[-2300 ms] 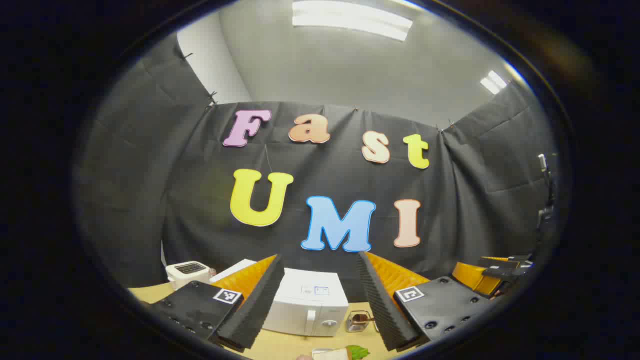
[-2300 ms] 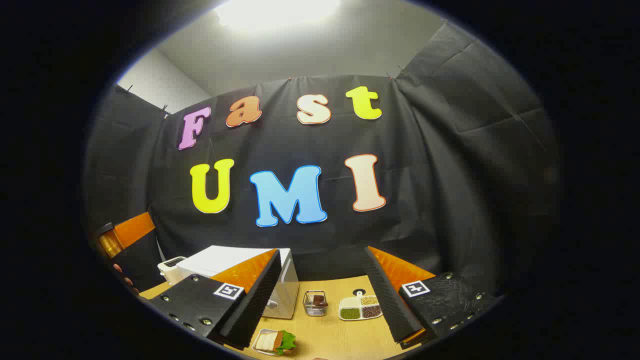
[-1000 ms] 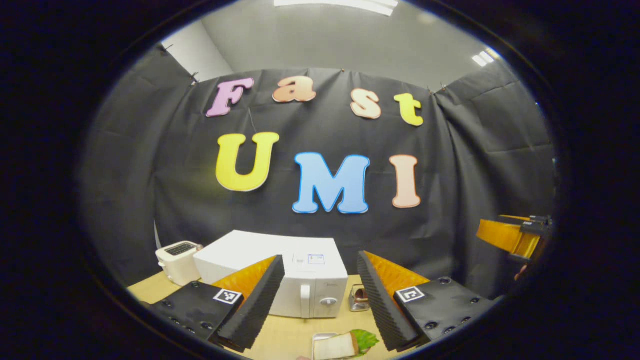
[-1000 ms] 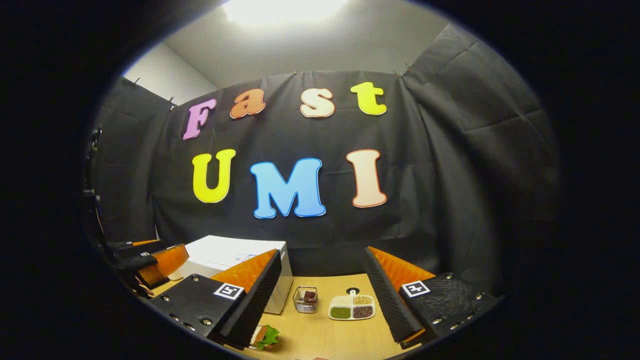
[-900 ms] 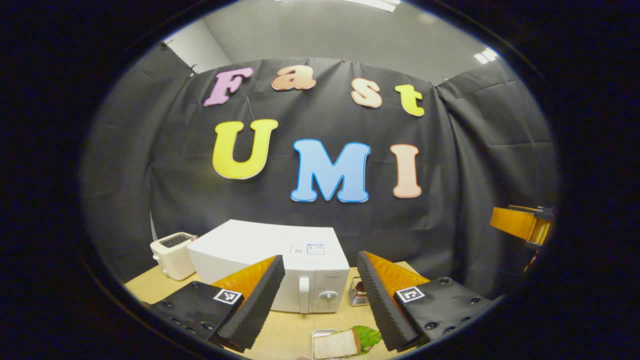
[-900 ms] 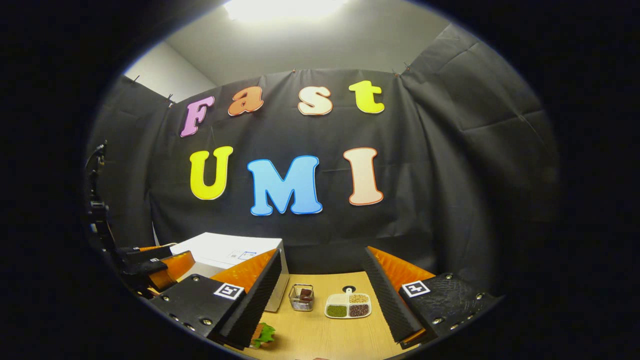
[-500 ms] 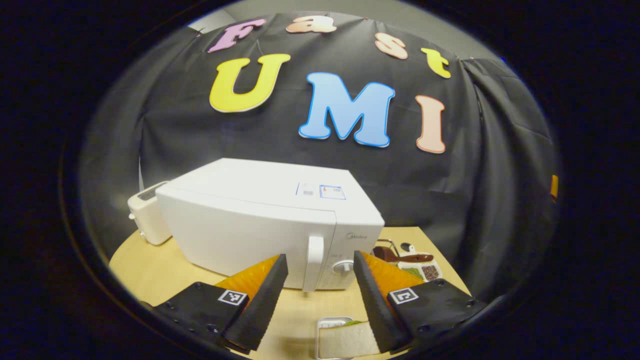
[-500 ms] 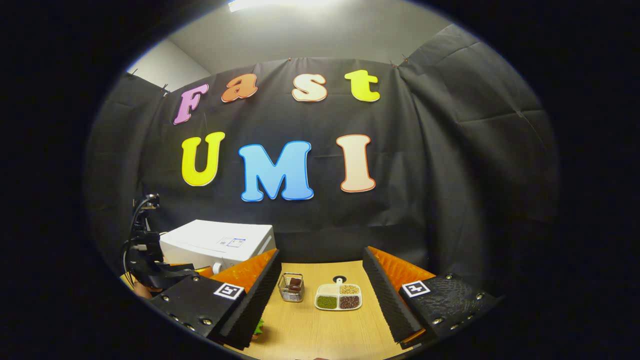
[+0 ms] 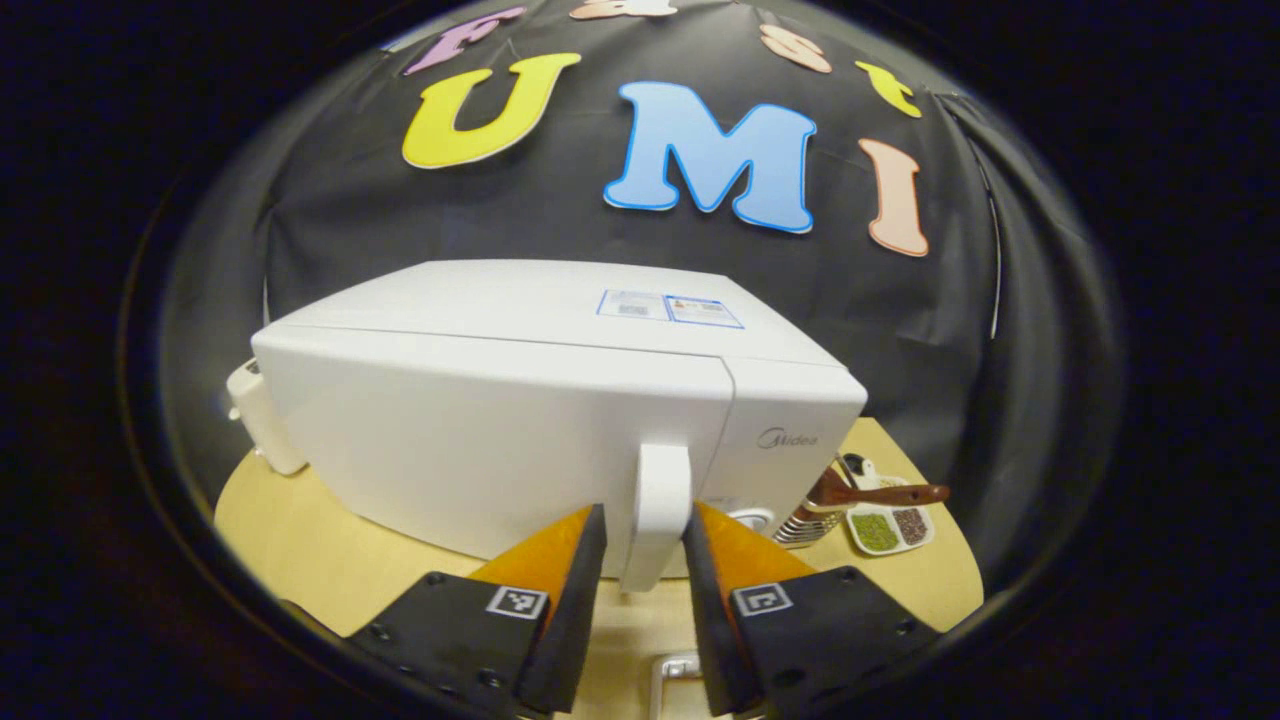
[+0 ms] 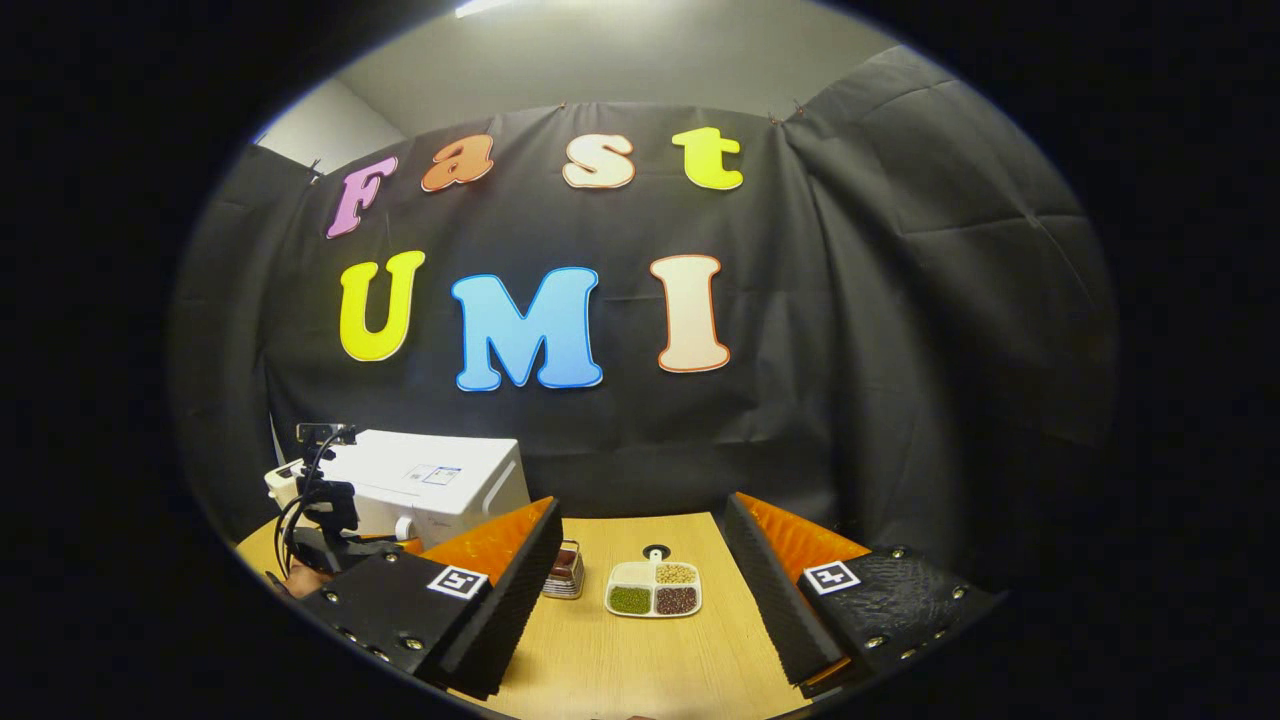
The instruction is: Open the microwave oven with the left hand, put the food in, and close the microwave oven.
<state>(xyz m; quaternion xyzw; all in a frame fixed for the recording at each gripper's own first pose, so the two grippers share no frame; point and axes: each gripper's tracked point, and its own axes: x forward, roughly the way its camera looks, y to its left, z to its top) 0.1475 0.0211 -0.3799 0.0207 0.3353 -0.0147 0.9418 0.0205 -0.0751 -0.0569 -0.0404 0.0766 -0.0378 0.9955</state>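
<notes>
The white microwave (image 9: pixel 520 420) stands shut on the wooden table, close in the left gripper view. Its upright white door handle (image 9: pixel 658 500) sits between the fingers of my left gripper (image 9: pixel 645 512). The right pad (image 9: pixel 705 560) lies against the handle and a narrow gap shows on the left side. A metal food tray's rim (image 9: pixel 672 668) peeks out low between the fingers; the food on it is hidden. My right gripper (image 10: pixel 642 503) is open over the table, holding nothing. In the right gripper view the microwave (image 10: pixel 430 480) and the left gripper (image 10: pixel 325 530) show at the left.
A white toaster (image 9: pixel 255 415) stands left of the microwave. Right of it are a wire basket (image 9: pixel 805 520) and a divided dish of beans (image 9: pixel 885 525). In the right gripper view the dish (image 10: pixel 652 590) and basket (image 10: pixel 565 572) lie ahead on the table (image 10: pixel 640 660).
My left gripper has dropped and moved in to the microwave, and its fingers have narrowed around the door handle. The right gripper has drifted slightly right and stayed open.
</notes>
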